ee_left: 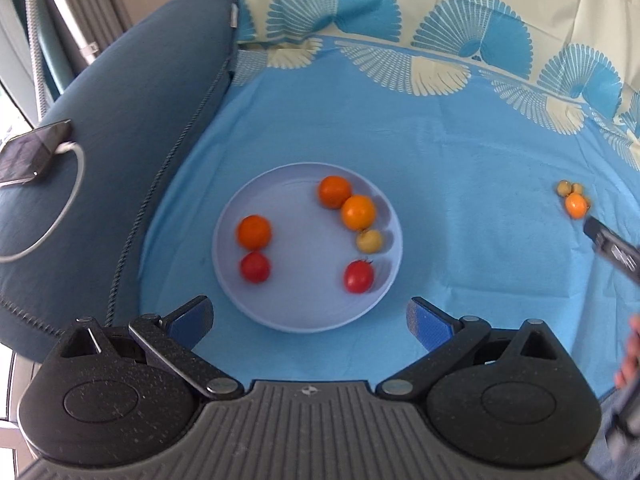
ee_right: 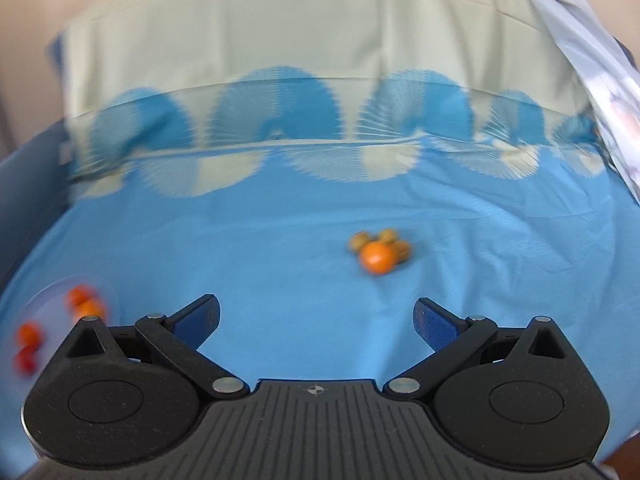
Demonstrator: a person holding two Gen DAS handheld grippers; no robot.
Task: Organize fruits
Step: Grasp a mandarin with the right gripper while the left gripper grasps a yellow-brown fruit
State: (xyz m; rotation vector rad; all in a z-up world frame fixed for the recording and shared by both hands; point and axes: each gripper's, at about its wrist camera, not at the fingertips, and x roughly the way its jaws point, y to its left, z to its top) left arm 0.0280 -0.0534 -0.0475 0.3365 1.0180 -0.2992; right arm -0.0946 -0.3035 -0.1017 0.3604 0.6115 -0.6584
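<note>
A pale blue plate point(ee_left: 296, 312) lies on the blue cloth and holds three oranges point(ee_left: 254, 232), two red tomatoes point(ee_left: 359, 276) and a small yellow fruit point(ee_left: 370, 241). My left gripper point(ee_left: 310, 320) is open and empty just in front of the plate's near rim. At the right a loose orange point(ee_left: 576, 205) lies on the cloth with a few small yellow fruits point(ee_left: 564, 187). My right gripper point(ee_right: 316, 320) is open and empty, short of that orange point(ee_right: 376, 258); its finger shows in the left wrist view point(ee_left: 608, 244). The right wrist view is blurred; the plate point(ee_right: 48, 296) is at its left edge.
A dark blue cushion point(ee_left: 132, 140) lies left of the cloth with a phone point(ee_left: 32, 152) and white cable point(ee_left: 64, 208) on it. The patterned cloth point(ee_left: 440, 128) rises at the back. A hand point(ee_left: 632, 352) shows at the right edge.
</note>
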